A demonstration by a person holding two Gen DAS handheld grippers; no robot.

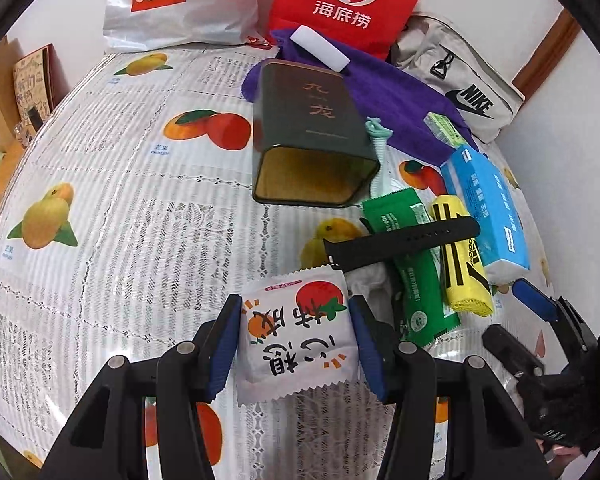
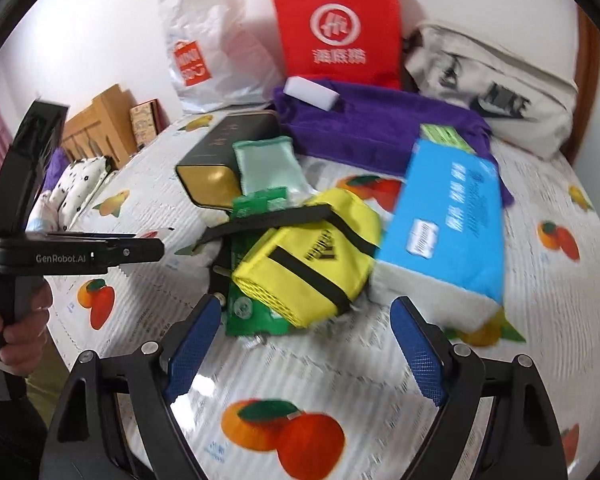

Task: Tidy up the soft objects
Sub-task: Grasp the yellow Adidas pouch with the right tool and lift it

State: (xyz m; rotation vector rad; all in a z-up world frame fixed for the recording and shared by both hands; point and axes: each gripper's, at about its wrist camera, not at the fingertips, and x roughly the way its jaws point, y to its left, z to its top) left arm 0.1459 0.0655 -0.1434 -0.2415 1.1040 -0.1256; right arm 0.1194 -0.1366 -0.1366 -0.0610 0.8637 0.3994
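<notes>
My left gripper [image 1: 296,340] is shut on a white tissue pack [image 1: 298,334] printed with oranges, held above the tablecloth. A pile lies to its right: a green wipes packet [image 1: 409,268], a yellow mesh pouch [image 1: 461,256], a blue tissue pack [image 1: 485,208] and a black strap [image 1: 403,240]. My right gripper [image 2: 303,344] is open and empty, just in front of the yellow pouch [image 2: 311,256], the green packet [image 2: 248,308] and the blue pack [image 2: 447,220]. The left gripper's body [image 2: 80,256] shows at the left of the right wrist view.
A dark tin [image 1: 311,136] lies on its side mid-table, open end toward me. Behind it are a purple towel [image 1: 391,96] with a white block [image 1: 319,46], a red bag [image 1: 347,0], a Miniso bag [image 1: 172,0] and a Nike bag [image 1: 463,84]. Wall behind.
</notes>
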